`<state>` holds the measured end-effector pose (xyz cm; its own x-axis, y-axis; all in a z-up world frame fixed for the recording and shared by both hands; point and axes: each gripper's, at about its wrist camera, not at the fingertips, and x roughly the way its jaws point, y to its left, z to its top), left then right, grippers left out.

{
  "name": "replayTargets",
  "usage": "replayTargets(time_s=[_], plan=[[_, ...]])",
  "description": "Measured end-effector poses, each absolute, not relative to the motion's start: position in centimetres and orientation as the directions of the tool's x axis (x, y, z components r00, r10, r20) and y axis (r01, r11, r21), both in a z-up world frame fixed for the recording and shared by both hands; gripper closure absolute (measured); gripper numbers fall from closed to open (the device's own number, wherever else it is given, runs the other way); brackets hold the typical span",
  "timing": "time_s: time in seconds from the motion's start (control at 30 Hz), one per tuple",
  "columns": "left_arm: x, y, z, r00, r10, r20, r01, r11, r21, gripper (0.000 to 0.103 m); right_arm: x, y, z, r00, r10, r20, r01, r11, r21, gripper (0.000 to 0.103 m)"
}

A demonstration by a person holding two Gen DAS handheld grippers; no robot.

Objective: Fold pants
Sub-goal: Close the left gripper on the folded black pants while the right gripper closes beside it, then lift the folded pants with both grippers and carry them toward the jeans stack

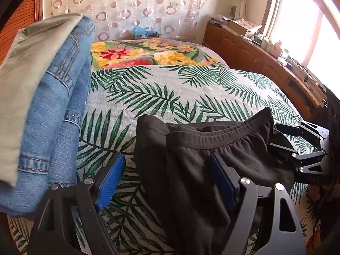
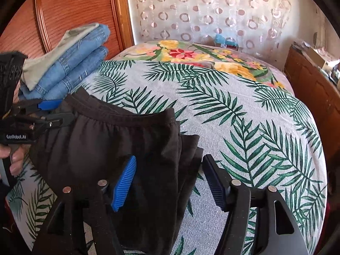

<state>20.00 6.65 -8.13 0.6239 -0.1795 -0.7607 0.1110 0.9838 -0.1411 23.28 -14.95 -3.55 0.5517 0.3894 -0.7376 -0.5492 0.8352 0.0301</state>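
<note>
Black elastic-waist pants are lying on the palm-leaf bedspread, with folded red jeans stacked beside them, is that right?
Not quite: the folded jeans are light blue denim, not red, as the right wrist view shows. The black elastic-waist pants do lie on the palm-leaf bedspread.

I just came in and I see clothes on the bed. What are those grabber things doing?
A person is folding black pants on the leaf-print bedspread with two handheld grippers. The left gripper and the right gripper both stand open over the folded pants, neither pinching them. Folded jeans with a grey-green garment on top sit nearby.
</note>
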Motion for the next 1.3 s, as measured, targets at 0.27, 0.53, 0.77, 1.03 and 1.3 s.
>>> replayTargets(time_s=[0.27,0.53,0.77,1.03,1.3], plan=[[19.9,6.5,-8.4,0.634,-0.21,-0.744,0.143,0.978,-0.154,0.048,23.4,-14.8,-3.6,0.557,0.374,-0.741,-0.542,0.84,0.017,0.028],[19.9,6.6,-8.3,0.635,-0.219,-0.741,0.141,0.976,-0.168,0.048,23.3,-14.9,-3.6,0.556,0.377,-0.741,-0.544,0.839,0.019,0.03],[20.0,6.9,-8.3,0.635,-0.226,-0.739,0.139,0.974,-0.178,0.05,22.8,-15.0,-3.4,0.536,0.431,-0.726,-0.577,0.815,0.057,0.072],[19.5,6.3,-7.8,0.639,-0.259,-0.724,0.173,0.966,-0.194,0.08,22.5,-15.2,-2.9,0.536,0.449,-0.715,-0.573,0.816,0.083,0.091],[16.7,5.9,-4.3,0.71,-0.288,-0.642,0.204,0.957,-0.204,0.087,20.7,-15.6,-1.2,0.581,0.464,-0.669,-0.571,0.818,0.071,0.092]])
